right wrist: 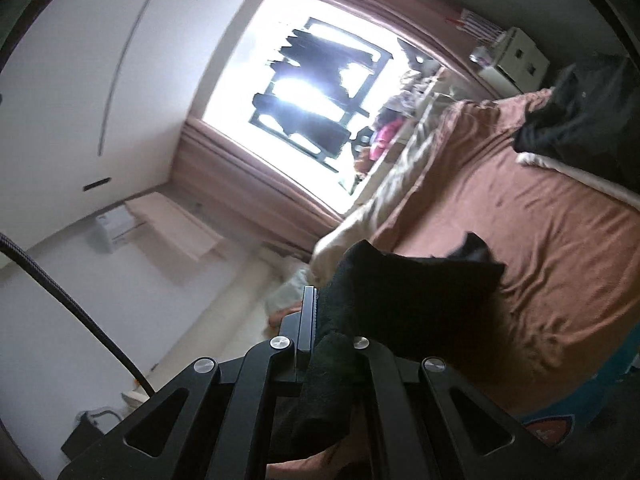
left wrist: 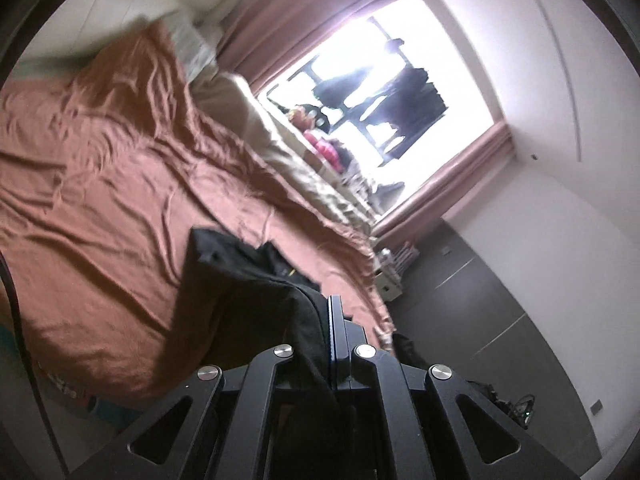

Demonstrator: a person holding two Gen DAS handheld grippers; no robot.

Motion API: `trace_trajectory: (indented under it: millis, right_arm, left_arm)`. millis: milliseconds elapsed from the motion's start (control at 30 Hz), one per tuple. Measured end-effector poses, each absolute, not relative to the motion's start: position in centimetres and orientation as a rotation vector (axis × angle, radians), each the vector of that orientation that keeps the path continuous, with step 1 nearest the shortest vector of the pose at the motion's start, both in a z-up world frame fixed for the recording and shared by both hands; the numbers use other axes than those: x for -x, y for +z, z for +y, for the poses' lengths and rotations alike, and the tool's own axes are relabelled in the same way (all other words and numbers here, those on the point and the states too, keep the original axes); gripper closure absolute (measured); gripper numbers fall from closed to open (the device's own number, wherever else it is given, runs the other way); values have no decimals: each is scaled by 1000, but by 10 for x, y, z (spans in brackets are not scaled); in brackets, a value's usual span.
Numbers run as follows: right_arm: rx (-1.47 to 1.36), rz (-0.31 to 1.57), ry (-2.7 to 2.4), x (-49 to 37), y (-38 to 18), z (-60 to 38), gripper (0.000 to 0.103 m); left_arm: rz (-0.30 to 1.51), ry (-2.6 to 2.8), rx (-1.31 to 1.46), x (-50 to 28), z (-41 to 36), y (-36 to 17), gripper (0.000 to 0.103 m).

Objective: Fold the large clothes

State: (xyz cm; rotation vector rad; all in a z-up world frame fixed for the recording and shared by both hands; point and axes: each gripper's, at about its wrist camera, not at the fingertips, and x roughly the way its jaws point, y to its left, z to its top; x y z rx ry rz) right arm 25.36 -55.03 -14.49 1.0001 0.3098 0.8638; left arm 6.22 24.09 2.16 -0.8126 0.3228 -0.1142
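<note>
Black garment point(left wrist: 256, 280) is hanging between both grippers, lifted above the bed point(left wrist: 120, 168) with its rust-brown sheet. Left gripper point(left wrist: 332, 320) is clamping one edge of the fabric, jaws pressed together on it. Right gripper point(right wrist: 316, 312) is gripping another edge point(right wrist: 400, 292) in the same way (cloth is bunching over its fingers). A bright window point(right wrist: 304, 92) with pink curtains point(left wrist: 320, 12) is showing beyond the bed. Dark clothes point(right wrist: 580, 112) are lying at the bed's far corner.
</note>
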Motion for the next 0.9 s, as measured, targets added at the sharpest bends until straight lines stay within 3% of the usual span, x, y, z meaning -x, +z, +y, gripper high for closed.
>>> trace_trajectory:
  millis: [300,533,900]
  right_arm:
    - [-958,238,903,-270,-156,-549,103]
    - [-958,291,883,-308,-152,-540,103]
    - [-890,349,813,-362,-97,-510,103]
  left_arm:
    - [242,-153,743,-36,232,62,100]
    - [282,-136,709,-85,239,67,100]
    - [345,-89,670,-190,269,68,100]
